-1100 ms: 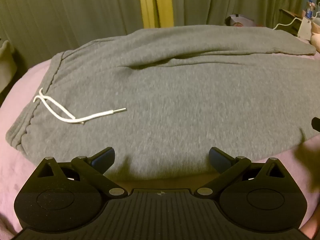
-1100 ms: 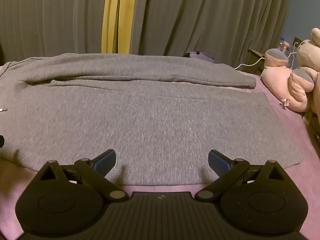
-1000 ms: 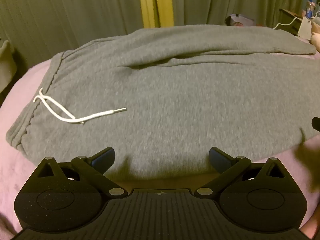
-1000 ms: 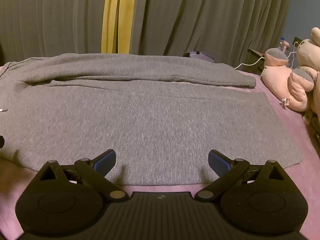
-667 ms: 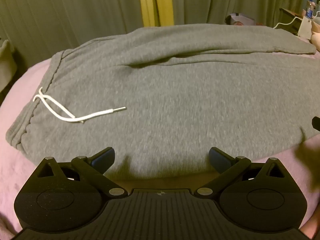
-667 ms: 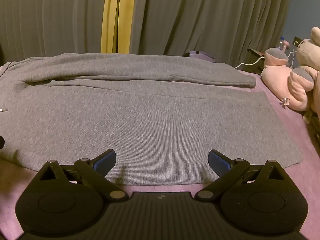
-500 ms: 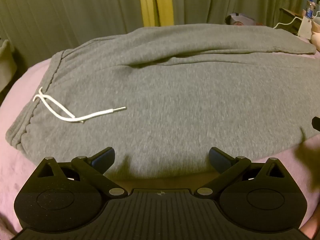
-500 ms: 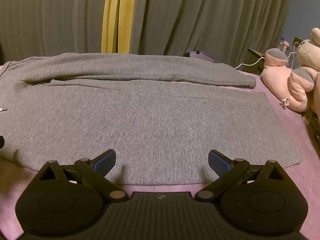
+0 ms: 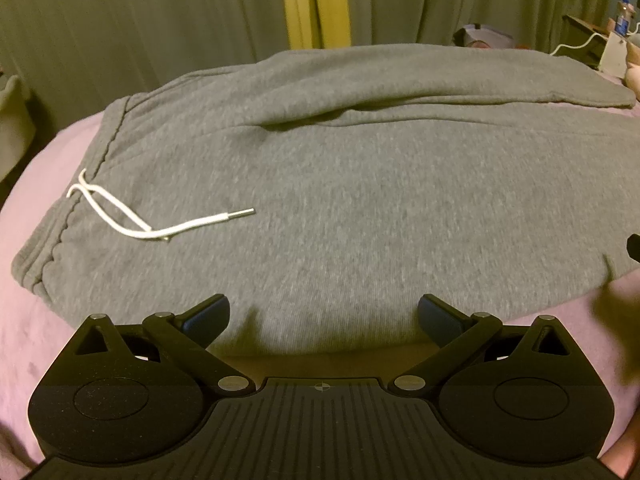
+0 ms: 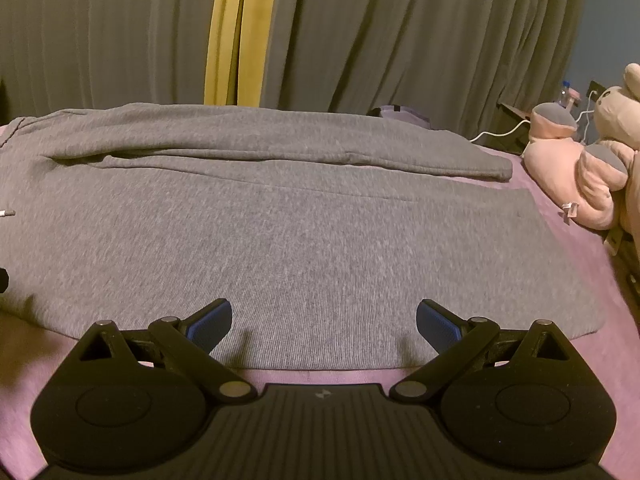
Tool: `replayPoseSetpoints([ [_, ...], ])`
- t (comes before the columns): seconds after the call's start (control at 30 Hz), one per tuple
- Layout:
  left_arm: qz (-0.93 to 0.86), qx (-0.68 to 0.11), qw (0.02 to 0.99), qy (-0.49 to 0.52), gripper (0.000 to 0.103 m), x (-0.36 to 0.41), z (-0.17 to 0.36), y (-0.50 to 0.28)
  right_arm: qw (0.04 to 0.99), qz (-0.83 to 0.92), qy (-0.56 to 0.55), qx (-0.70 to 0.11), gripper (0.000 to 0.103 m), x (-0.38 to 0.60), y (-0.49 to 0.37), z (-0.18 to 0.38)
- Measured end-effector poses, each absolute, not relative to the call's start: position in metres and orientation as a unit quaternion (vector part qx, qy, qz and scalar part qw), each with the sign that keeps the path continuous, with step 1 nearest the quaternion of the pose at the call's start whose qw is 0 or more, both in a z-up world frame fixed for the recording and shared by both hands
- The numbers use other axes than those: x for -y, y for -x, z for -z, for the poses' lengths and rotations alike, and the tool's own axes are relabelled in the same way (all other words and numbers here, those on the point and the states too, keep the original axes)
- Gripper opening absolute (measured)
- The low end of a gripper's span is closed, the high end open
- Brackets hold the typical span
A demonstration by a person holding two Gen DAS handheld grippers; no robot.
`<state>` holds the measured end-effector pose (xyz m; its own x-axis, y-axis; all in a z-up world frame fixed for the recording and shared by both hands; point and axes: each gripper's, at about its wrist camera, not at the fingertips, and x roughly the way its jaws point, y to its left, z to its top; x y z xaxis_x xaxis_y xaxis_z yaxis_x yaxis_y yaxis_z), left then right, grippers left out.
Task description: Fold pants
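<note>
Nothing has shifted since the earlier frames: both grippers hover where they were, and the cloth lies as it did.

Left wrist view: a bed (image 9: pixel 24 320) with a pink sheet fills the lower frame, with green-grey curtains (image 9: pixel 160 20) behind it and a yellow strip (image 9: pixel 316 0) at top centre. At the upper right edge a side table carries small items and a white cable (image 9: pixel 572 46). Grey pants (image 9: pixel 360 200) lie flat across the bed, waistband toward the left of the frame and legs running to the right, the far leg forming a long ridge. A white drawstring (image 9: pixel 160 226) lies loose on the cloth at centre left. The left gripper (image 9: pixel 323 318) hangs over the near hem, jaws wide and empty.

Right wrist view: the same curtains rise behind, and pink plush toys (image 10: pixel 580 168) sit at the right edge of the frame. The pants spread across the middle, leg ends toward the right. The right gripper (image 10: pixel 323 322) is poised above the near edge, jaws wide, holding nothing.
</note>
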<state>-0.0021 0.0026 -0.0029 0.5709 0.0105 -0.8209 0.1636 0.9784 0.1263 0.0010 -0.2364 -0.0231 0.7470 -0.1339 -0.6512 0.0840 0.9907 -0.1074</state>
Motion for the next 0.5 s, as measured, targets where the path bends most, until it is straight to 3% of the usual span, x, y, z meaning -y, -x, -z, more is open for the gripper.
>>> replayPoseSetpoints([
  [0.5,0.044,-0.468,0.877,-0.101,0.103,-0.0012,0.0076,0.0016,0.932,0.055,0.042,-0.355,0.099,0.2338,-0.0018,0.0242],
])
